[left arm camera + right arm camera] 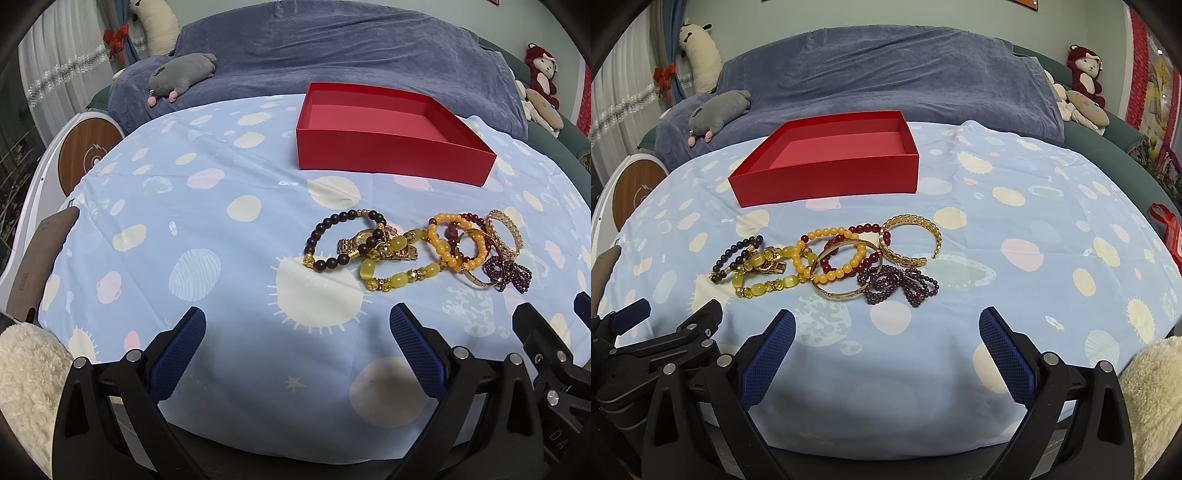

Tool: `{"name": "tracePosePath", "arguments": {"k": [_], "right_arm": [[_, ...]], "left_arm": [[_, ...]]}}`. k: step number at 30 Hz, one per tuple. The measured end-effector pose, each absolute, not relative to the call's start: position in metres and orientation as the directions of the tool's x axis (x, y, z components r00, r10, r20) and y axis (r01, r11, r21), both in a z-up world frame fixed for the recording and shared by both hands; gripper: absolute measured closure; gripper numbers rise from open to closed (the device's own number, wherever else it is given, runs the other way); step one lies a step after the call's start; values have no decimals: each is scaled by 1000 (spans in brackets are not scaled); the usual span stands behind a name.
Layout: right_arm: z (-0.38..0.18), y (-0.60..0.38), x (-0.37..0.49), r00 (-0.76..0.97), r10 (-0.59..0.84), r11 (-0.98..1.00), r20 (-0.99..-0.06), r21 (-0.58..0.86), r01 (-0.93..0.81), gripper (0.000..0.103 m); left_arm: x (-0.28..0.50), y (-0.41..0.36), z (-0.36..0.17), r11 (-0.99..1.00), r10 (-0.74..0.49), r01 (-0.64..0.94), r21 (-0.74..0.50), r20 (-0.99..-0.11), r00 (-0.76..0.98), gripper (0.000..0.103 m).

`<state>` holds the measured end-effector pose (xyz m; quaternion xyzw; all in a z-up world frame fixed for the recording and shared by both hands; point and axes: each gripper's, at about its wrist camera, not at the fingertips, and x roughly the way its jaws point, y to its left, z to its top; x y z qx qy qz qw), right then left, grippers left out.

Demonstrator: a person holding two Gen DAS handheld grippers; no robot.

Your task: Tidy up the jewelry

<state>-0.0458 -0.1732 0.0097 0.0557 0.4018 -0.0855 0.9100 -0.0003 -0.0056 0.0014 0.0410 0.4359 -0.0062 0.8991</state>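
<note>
An empty red box (391, 155) (827, 177) sits on the far part of the table. In front of it lies a pile of jewelry: a dark bead bracelet (334, 242) (733, 260), a yellow-green bead bracelet (397, 275) (761, 288), an orange bead bracelet (441, 243) (831, 254), a gold cuff (506, 234) (908, 240), a gold bangle (842, 273) and purple bead strands (511, 271) (897, 282). My left gripper (297, 325) is open and empty, near the table's front edge. My right gripper (886, 325) is open and empty beside it.
The table wears a light blue spotted cloth (207, 206) (1034, 221). A blue-covered sofa (332, 48) with a grey plush toy (181, 75) stands behind. A round white and wood stool (85, 155) is at the left. Fluffy cream fabric (1152, 398) lies at the near edge.
</note>
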Motion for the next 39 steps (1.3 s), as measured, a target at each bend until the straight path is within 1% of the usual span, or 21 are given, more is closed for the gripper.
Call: {"name": "tracePosePath", "arguments": {"k": [39], "right_arm": [[12, -173, -46, 669, -114, 979, -735, 31, 200, 7]], "left_arm": [[-3, -8, 2, 997, 12, 53, 58, -782, 624, 9]]}}
